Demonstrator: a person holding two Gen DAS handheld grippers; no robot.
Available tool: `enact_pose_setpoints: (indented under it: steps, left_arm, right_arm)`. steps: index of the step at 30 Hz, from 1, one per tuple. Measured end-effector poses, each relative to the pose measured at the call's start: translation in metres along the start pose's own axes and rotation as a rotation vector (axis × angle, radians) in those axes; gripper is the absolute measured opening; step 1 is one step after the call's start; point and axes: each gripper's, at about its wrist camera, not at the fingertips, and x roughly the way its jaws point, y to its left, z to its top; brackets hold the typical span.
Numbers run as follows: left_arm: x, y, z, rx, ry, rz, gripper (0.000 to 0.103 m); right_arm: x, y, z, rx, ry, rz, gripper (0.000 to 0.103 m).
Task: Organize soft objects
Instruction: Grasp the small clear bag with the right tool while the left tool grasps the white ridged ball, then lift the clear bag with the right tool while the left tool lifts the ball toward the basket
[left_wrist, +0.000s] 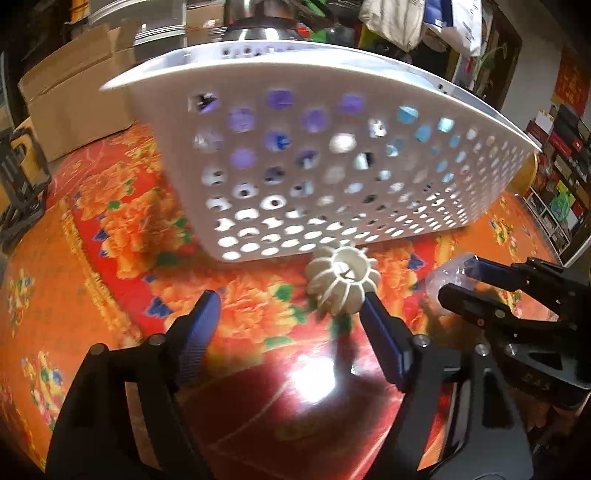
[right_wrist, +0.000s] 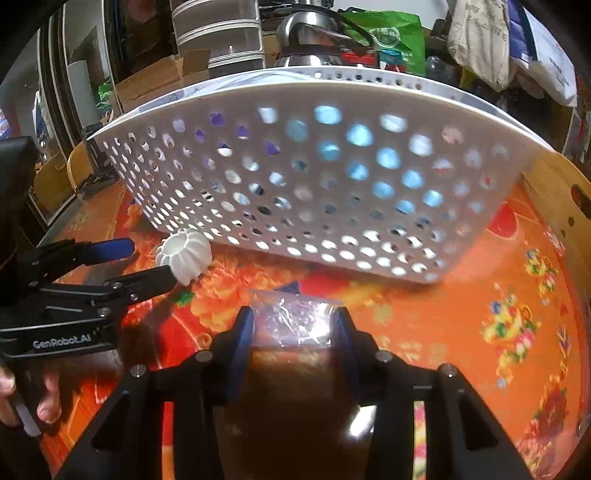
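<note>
A white perforated basket (left_wrist: 332, 177) stands on the red-orange flowered tablecloth; purple and blue soft items show through its holes. It also fills the right wrist view (right_wrist: 314, 177). A white ribbed ball (left_wrist: 341, 282) lies in front of the basket, just ahead of my open left gripper (left_wrist: 291, 310) and touching its right finger; it also shows in the right wrist view (right_wrist: 184, 256). My right gripper (right_wrist: 293, 325) is shut on a clear crinkled plastic bag (right_wrist: 295, 317), seen in the left wrist view (left_wrist: 450, 277) low over the table.
A cardboard box (left_wrist: 74, 99) stands at the back left, a steel kettle (right_wrist: 310, 40) and bags behind the basket. A wooden piece (right_wrist: 557, 199) lies at the right. A black frame (left_wrist: 18, 177) stands at the left table edge.
</note>
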Motion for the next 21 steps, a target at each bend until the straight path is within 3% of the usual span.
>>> enact_pose_setpoints:
  steps: [10,11,12,14,21]
  left_arm:
    - [0.003,-0.034,0.006,0.050,-0.017,0.004,0.075]
    - [0.002,-0.037,0.006,0.054,-0.021,-0.010,0.068]
    - [0.001,-0.039,0.006,0.059,-0.027,-0.018,0.052]
    - [0.001,-0.043,0.004,0.066,-0.023,-0.021,0.041]
    - [-0.019,-0.050,-0.014,0.077,-0.098,0.016,0.041]
  right_arm:
    - [-0.015,-0.023,-0.012,0.044,-0.028,0.006,0.043]
    - [-0.017,-0.025,-0.013,0.052,-0.032,0.012,0.043]
    - [-0.018,-0.026,-0.013,0.057,-0.038,0.014,0.043]
    - [-0.021,-0.026,-0.013,0.054,-0.051,0.011,0.043]
    - [-0.023,-0.021,-0.015,0.038,-0.057,0.004,0.043]
